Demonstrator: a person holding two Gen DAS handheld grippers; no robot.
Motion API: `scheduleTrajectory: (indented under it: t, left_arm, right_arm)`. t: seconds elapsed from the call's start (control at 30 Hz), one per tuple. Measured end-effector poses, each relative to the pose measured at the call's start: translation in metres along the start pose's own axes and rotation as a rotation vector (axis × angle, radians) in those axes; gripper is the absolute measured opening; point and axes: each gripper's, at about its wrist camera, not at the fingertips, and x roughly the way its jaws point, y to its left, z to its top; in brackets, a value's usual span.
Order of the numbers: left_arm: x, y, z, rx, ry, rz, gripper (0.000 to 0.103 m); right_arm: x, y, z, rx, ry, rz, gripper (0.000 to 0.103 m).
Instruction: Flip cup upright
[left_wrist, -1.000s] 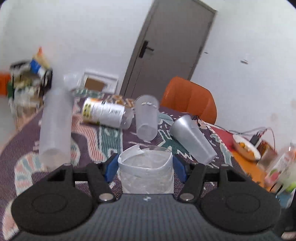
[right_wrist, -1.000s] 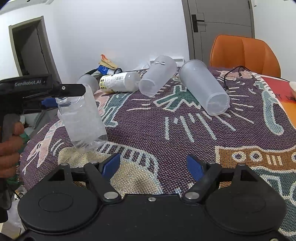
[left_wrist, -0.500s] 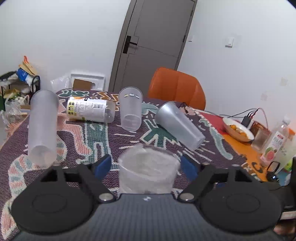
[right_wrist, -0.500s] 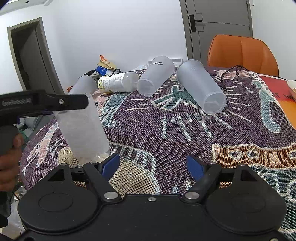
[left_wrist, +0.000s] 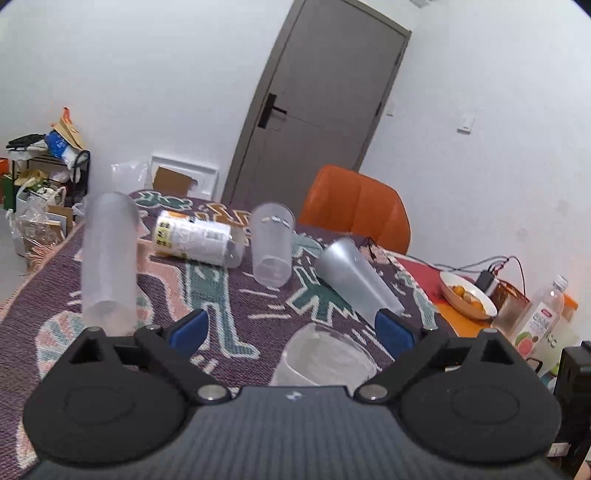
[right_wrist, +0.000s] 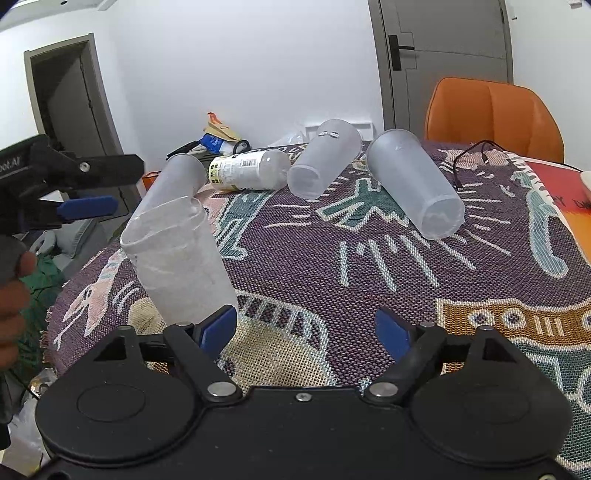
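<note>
Left wrist view: I am holding my left gripper (left_wrist: 291, 332) with its blue pads spread wide, gripping nothing; the clear cup (left_wrist: 325, 356) is standing mouth-up on the patterned tablecloth (left_wrist: 221, 314), just ahead of the gripper body and nearer the right pad, touching neither pad. Beyond the cup, a frosted cup (left_wrist: 356, 280) is lying on its side; to that one's left a second frosted cup (left_wrist: 271, 249) is lying with its base toward me; a labelled bottle (left_wrist: 195, 242) is lying farther left, and a tall frosted tumbler (left_wrist: 107, 258) is lying left of the bottle. An orange chair (left_wrist: 356, 208) is standing behind the cups, before a grey door (left_wrist: 317, 107); a bowl of fruit (left_wrist: 467, 295) and a juice bottle (left_wrist: 541, 321) are sitting to the far right of the cup. Right wrist view: I am keeping my right gripper (right_wrist: 306, 330) wide open and empty, its left pad sitting just beside the base of the cup (right_wrist: 177, 258), though I cannot tell whether they touch. The cup is standing mouth-up, leaning slightly, near the cloth's left edge. My left gripper (right_wrist: 88, 195) is hovering to the cup's upper left, apart from it, open.
</note>
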Motion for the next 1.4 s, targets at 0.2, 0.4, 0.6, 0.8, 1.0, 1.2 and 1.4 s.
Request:
scheduleTrajectory:
  t: [0.2, 0.4, 0.6, 0.8, 1.0, 1.2, 1.4]
  left_arm:
    - [-0.009, 0.011, 0.005, -0.011, -0.020, 0.023, 0.098]
    - [-0.014, 0.022, 0.007, -0.025, -0.021, 0.056, 0.099]
    - [-0.020, 0.028, 0.005, 0.013, -0.022, 0.087, 0.100]
    - [-0.027, 0.033, 0.001, 0.035, -0.013, 0.115, 0.100]
    - [-0.035, 0.036, -0.004, 0.041, -0.010, 0.137, 0.101]
    - [-0.041, 0.038, -0.008, 0.044, 0.003, 0.149, 0.101]
    - [-0.045, 0.046, -0.013, 0.030, 0.015, 0.169, 0.101]
  right_arm:
    - [0.000, 0.002, 0.004, 0.004, -0.010, 0.005, 0.087]
    - [-0.001, 0.005, 0.010, -0.011, -0.020, 0.002, 0.090]
    - [-0.005, 0.003, 0.016, 0.003, -0.038, 0.008, 0.097]
    - [-0.009, 0.002, 0.016, 0.024, -0.046, 0.000, 0.099]
    - [-0.019, 0.002, 0.014, 0.047, -0.055, -0.002, 0.103]
    - [-0.027, 0.002, 0.011, 0.059, -0.060, -0.005, 0.103]
    - [-0.031, 0.005, 0.010, 0.052, -0.061, -0.002, 0.103]
